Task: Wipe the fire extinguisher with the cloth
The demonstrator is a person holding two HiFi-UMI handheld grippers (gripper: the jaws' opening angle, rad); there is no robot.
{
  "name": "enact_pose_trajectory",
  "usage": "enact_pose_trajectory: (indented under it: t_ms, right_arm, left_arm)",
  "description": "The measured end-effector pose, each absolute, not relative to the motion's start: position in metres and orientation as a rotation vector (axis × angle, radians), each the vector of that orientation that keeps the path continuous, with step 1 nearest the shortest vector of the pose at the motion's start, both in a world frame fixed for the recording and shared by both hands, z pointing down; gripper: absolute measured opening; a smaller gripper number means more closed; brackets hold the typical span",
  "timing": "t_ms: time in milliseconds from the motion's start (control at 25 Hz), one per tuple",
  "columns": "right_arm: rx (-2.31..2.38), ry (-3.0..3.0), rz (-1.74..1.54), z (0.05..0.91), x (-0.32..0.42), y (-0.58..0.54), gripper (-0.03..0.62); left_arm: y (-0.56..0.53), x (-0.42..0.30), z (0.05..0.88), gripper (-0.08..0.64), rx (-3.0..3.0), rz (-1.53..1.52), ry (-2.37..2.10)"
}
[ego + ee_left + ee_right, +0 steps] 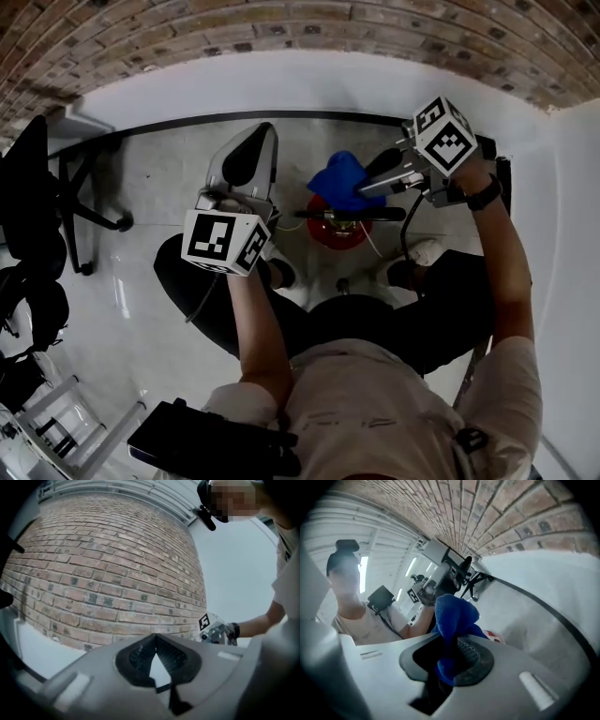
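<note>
2 R fingers (468, 651) pinch cloth (454, 616) over extinguisher (338, 234); L fingers (140, 656) together, empty.

The left tongs (253, 155) stand at the centre of the head view, pointing up-frame, jaws closed tip to tip with nothing between them. The left forearm (255, 328) rises from the lower middle. The right tongs (375, 176), upper right, point left, clamped on the blue cloth (342, 183). The right forearm (504, 272) runs up the right side.
</note>
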State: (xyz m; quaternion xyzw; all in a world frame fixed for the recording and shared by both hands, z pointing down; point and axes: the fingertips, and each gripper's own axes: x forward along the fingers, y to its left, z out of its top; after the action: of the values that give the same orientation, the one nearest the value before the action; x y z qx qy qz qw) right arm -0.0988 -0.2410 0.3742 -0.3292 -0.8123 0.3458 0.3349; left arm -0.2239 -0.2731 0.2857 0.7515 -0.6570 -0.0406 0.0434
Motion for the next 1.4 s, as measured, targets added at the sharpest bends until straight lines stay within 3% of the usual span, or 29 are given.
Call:
enact_pose_trajectory:
  t_ms: [480, 640, 800, 1040, 1200, 1400]
  right_arm:
    - [-0.9, -2.089, 1.256, 0.425, -0.127, -0.284, 0.061]
    - [-0.736, -1.893, 1.135, 0.513, -0.115, -0.285, 0.06]
    - [-0.627, -1.704, 1.232, 0.602, -0.11, -0.27, 0.06]
    - [-0.399, -1.588, 1.18, 0.749, -0.105, -0.27, 0.058]
    - [-0.257, -1.546, 0.88, 0.831, -0.079, -0.27, 0.058]
    - [-0.202, -1.527, 0.692, 0.862, -0.062, -0.276, 0.057]
  left_arm:
    - [-0.276, -0.225, 0.303, -0.002, 2.265, -0.072, -2.002]
    - [-0.281, -0.228, 0.31, -0.002, 2.248, -0.056, -2.0]
    - [-0.287, -0.229, 0.318, -0.002, 2.233, -0.04, -1.985]
    - [-0.292, -0.233, 0.337, -0.002, 2.205, 0.004, -1.981]
    - [-0.291, -0.238, 0.348, -0.002, 2.162, 0.02, -1.991]
    - [-0.287, -0.253, 0.365, -0.002, 2.112, 0.082, -2.024]
